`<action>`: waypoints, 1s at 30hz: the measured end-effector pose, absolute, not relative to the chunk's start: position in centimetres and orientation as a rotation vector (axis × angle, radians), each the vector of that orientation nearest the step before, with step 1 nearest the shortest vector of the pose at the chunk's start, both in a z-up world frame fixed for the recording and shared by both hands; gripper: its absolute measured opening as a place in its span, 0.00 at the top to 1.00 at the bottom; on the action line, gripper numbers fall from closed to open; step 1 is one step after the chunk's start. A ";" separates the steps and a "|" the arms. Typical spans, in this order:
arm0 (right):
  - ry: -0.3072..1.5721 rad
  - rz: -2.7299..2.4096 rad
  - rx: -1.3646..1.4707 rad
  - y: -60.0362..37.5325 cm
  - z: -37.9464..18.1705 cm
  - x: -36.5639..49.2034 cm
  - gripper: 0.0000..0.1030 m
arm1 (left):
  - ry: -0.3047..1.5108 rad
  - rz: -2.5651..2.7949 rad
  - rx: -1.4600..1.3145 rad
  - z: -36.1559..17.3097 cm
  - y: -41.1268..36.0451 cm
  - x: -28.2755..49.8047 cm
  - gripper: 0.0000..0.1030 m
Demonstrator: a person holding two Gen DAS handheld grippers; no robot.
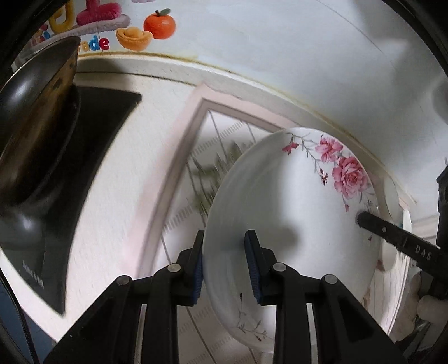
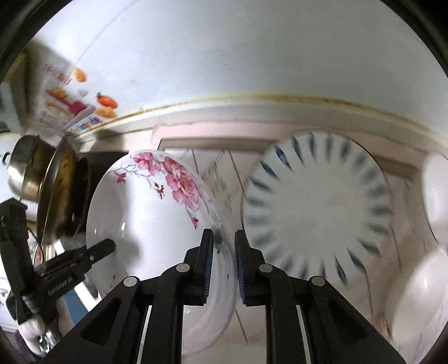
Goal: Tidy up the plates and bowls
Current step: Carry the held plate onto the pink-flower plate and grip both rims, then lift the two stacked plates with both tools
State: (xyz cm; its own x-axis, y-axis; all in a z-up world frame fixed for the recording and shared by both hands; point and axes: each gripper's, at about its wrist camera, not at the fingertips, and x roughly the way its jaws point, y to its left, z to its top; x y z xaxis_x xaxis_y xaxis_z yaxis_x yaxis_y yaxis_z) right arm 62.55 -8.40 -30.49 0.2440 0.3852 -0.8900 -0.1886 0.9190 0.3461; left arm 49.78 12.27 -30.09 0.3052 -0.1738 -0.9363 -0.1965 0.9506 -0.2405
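Note:
A white plate with pink roses (image 1: 294, 201) hangs lifted and tilted above the patterned mat (image 1: 190, 156). My left gripper (image 1: 225, 263) is shut on its left rim, one pad on each face. The right gripper (image 2: 224, 263) is shut on the opposite rim of the same rose plate (image 2: 151, 212); one of its fingers (image 1: 392, 233) shows at the right of the left wrist view. Flat on the mat lies a white plate with blue dashes (image 2: 316, 212), right of the right gripper. Two white bowls (image 2: 422, 296) sit at the far right edge.
A steel wok (image 1: 33, 117) rests on a black cooktop (image 1: 92, 134) at the left. A wall with a fruit sticker (image 1: 156, 25) runs close behind the counter. A steel pot (image 2: 22, 173) stands behind the wok. A gloved hand (image 2: 33, 330) holds the left gripper.

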 end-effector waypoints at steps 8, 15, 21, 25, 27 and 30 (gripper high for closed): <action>1.287 0.373 0.198 -14.3 -30.2 51.8 0.83 | 1.311 -0.061 -0.291 -29.8 6.0 44.1 0.76; 1.336 0.329 0.244 -18.2 -33.1 45.4 0.83 | 1.396 -0.109 -0.192 -33.2 2.1 41.7 0.76; 1.355 0.288 0.254 -19.3 -35.9 43.3 0.83 | 1.440 -0.094 -0.096 -36.3 0.0 41.4 0.77; 1.350 0.267 0.253 -19.7 -36.6 43.0 0.83 | 1.455 -0.090 -0.057 -37.1 -1.0 41.7 0.76; 1.347 0.266 0.259 -20.1 -36.9 42.9 0.83 | 1.440 -0.080 -0.006 -37.2 -1.6 41.7 0.76; 1.353 0.263 0.236 -20.1 -37.0 42.9 0.83 | 1.428 -0.072 0.040 -37.4 -2.3 41.8 0.76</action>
State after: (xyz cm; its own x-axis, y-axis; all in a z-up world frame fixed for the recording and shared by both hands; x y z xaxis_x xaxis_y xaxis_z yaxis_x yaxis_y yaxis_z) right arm 42.89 -20.06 -37.05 0.1956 0.3210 -0.9267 -0.0500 0.9469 0.3175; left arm 41.80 -2.33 -37.41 0.1410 -0.0257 -0.9897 0.0740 0.9971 -0.0154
